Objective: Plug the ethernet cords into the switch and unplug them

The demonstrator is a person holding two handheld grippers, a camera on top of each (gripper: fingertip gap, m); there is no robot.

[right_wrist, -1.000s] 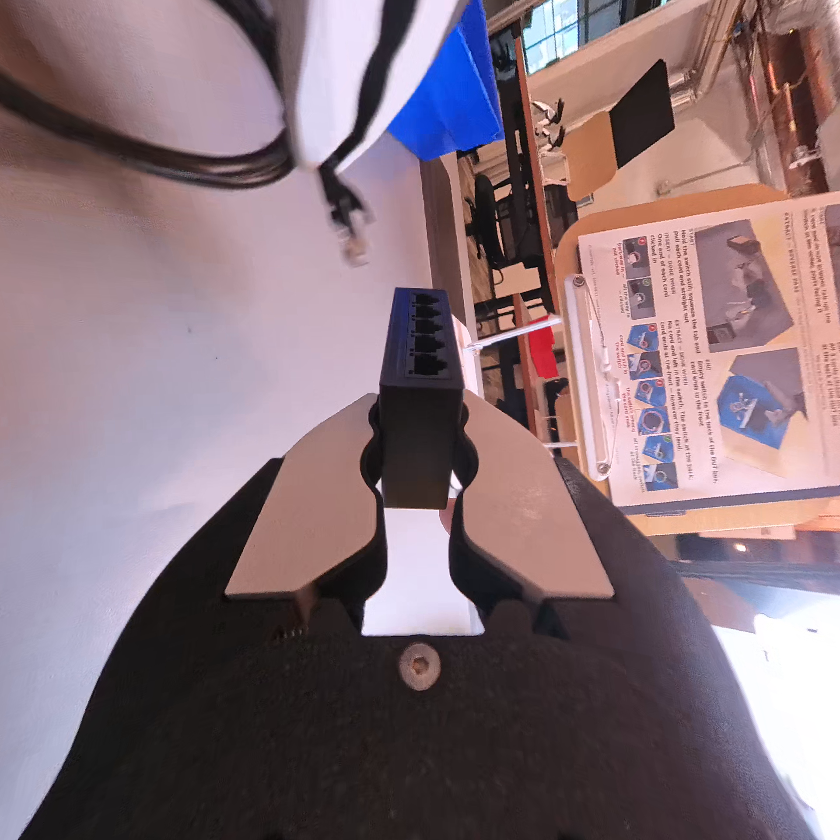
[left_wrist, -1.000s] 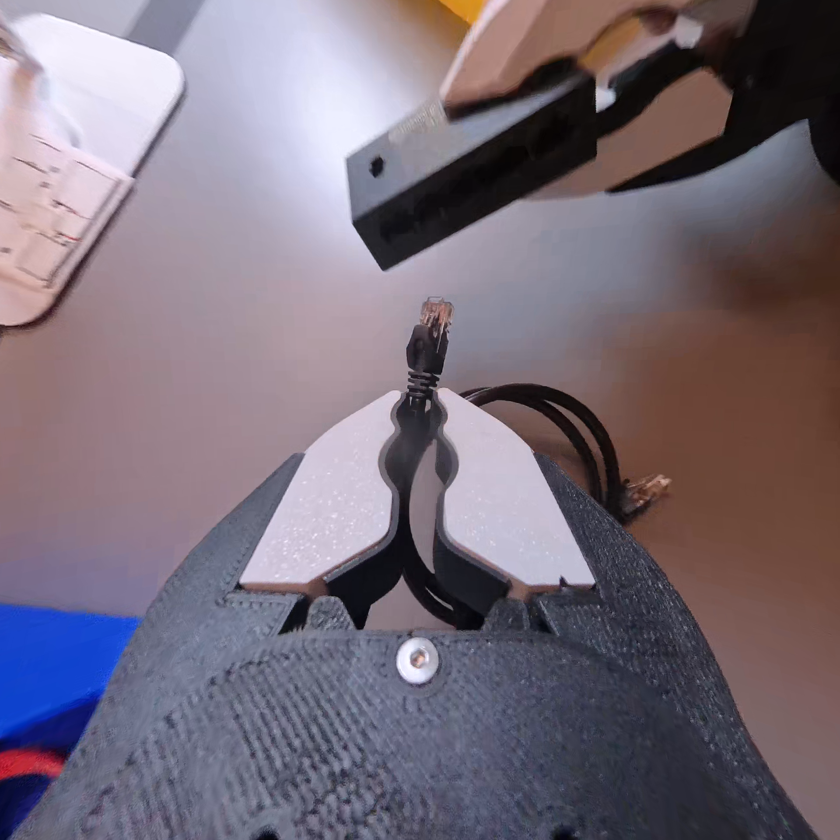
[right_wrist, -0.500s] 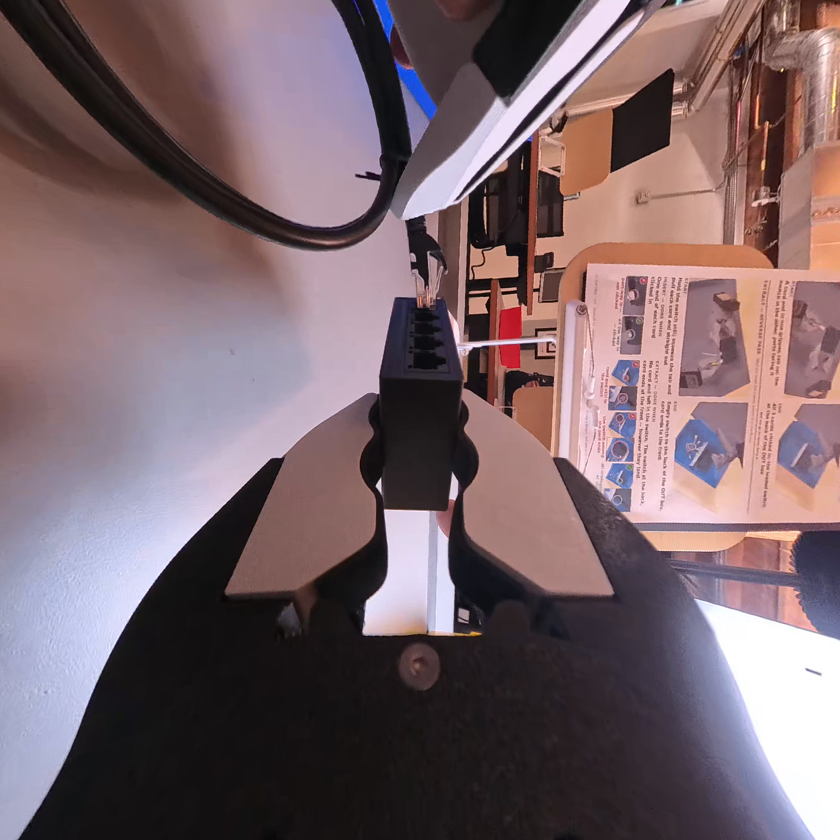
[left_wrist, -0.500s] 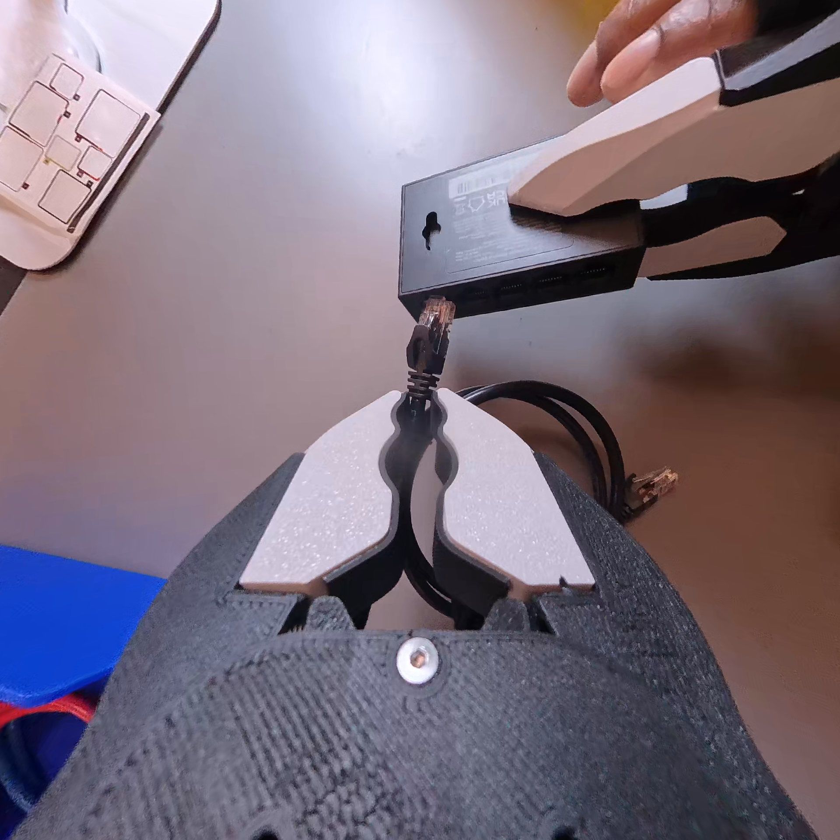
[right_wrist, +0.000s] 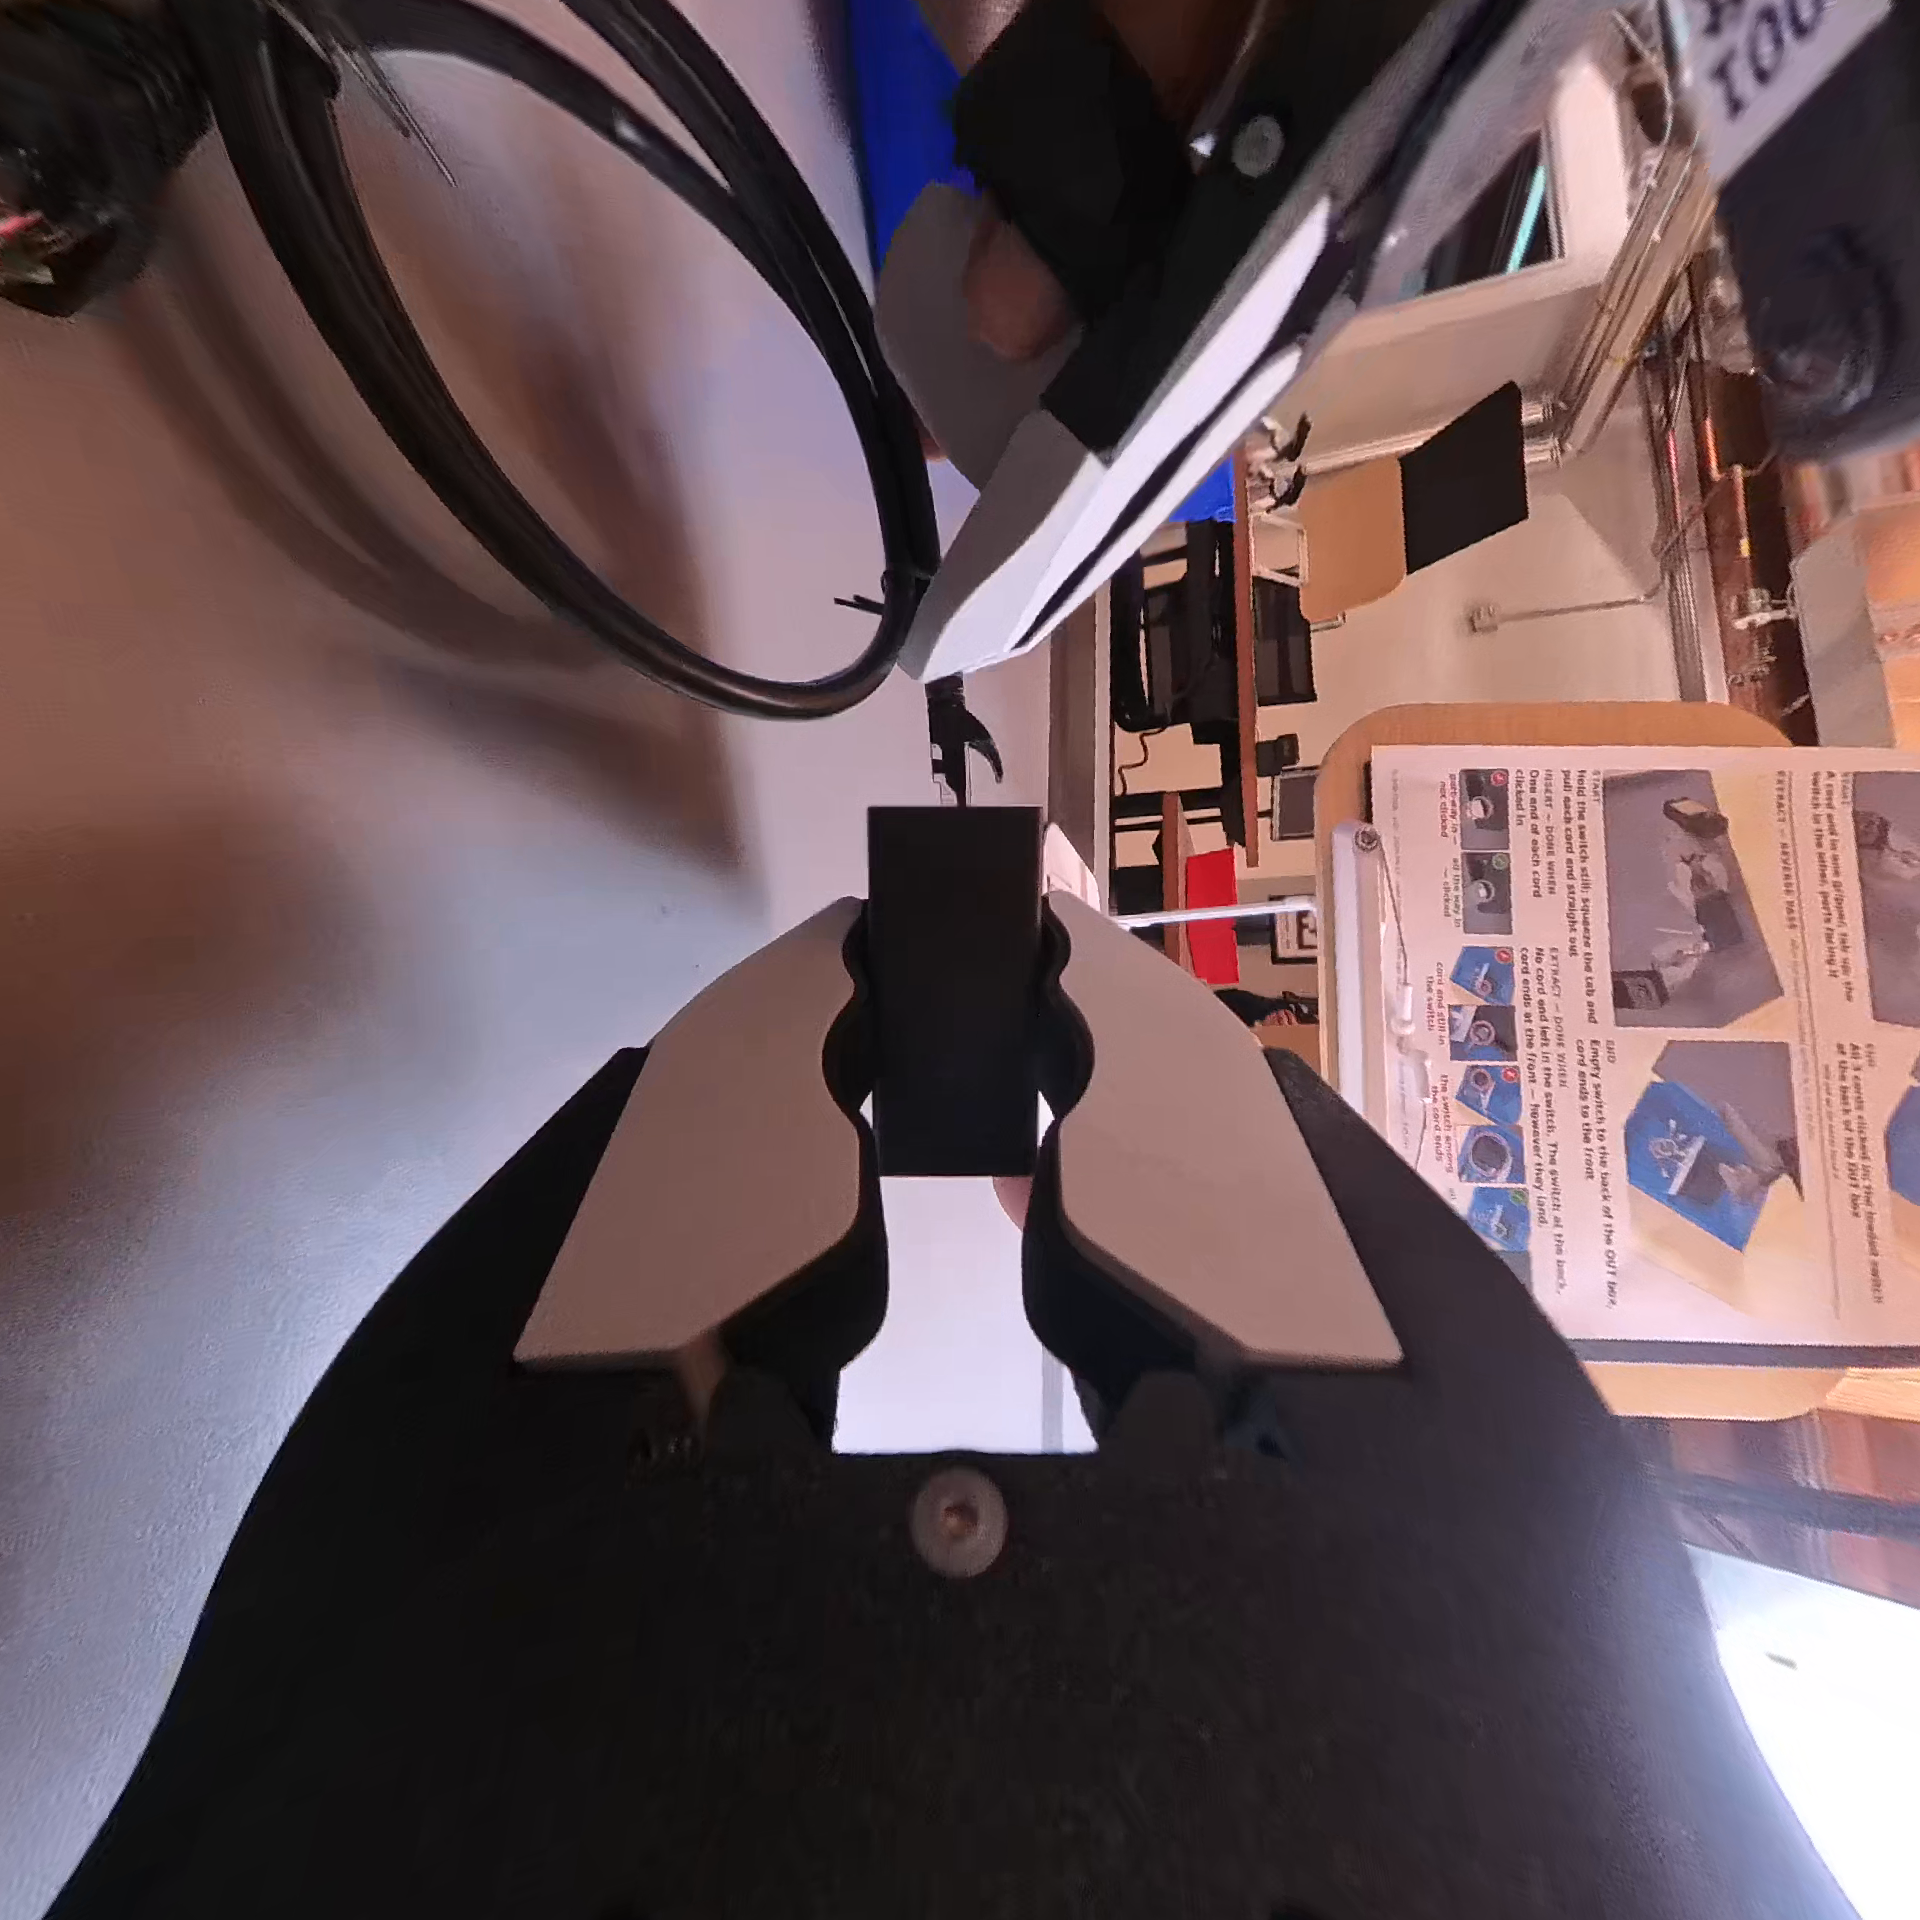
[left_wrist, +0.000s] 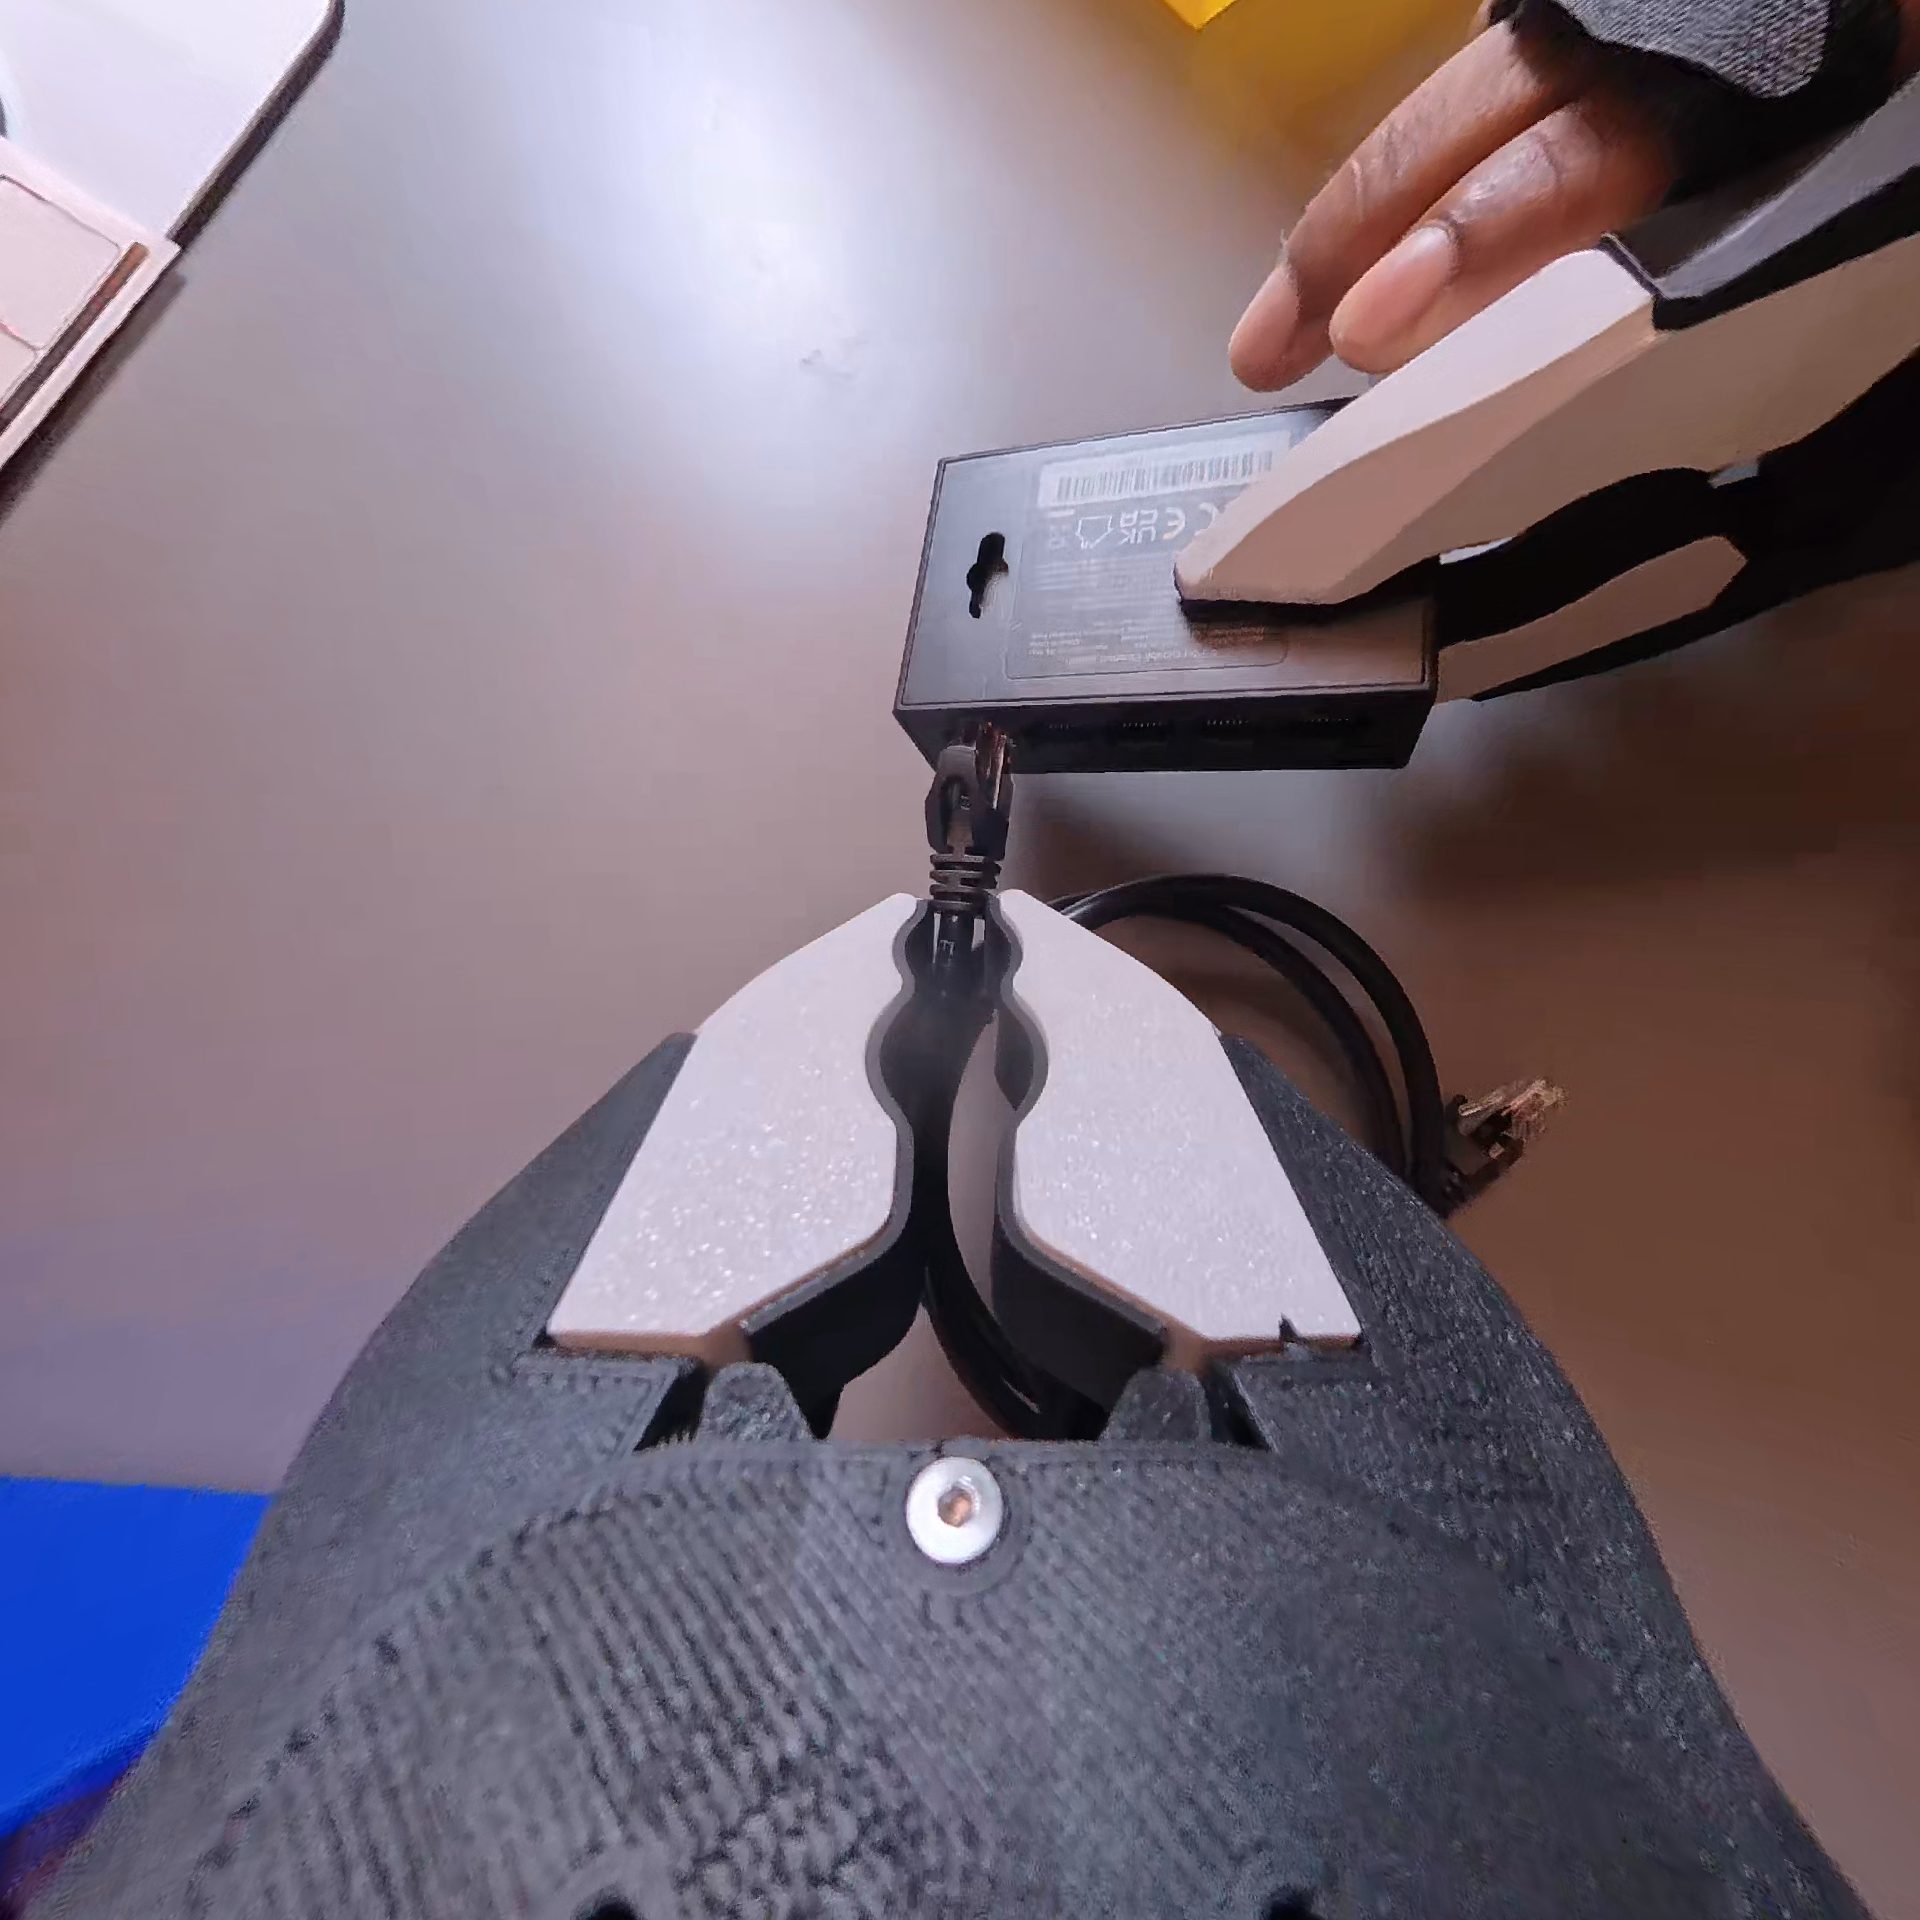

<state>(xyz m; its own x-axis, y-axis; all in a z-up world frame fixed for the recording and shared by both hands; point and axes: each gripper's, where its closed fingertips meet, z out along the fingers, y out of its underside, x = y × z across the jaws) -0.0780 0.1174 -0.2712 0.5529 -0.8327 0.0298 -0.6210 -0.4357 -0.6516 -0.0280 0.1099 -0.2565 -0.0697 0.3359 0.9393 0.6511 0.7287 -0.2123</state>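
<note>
Switch (left_wrist: 1164,613), a flat black box, hangs above the brown surface (left_wrist: 520,520), pinched across its body by the right gripper (right_wrist: 956,935), with a person's hand (left_wrist: 1475,208) showing just behind that gripper. The left gripper (left_wrist: 961,909) is pressed together on a black ethernet cord (left_wrist: 1320,997) right behind its plug (left_wrist: 971,800); the plug's clear tip sits in the leftmost port on the switch's front edge, though how deep it has gone cannot be told. The cord's slack loops beside the left gripper, and its free plug (left_wrist: 1507,1112) lies on the surface nearby. A blue bin (left_wrist: 94,1621) shows at the lower left. A printed instruction sheet (right_wrist: 1662,1039) stands beyond the switch.
</note>
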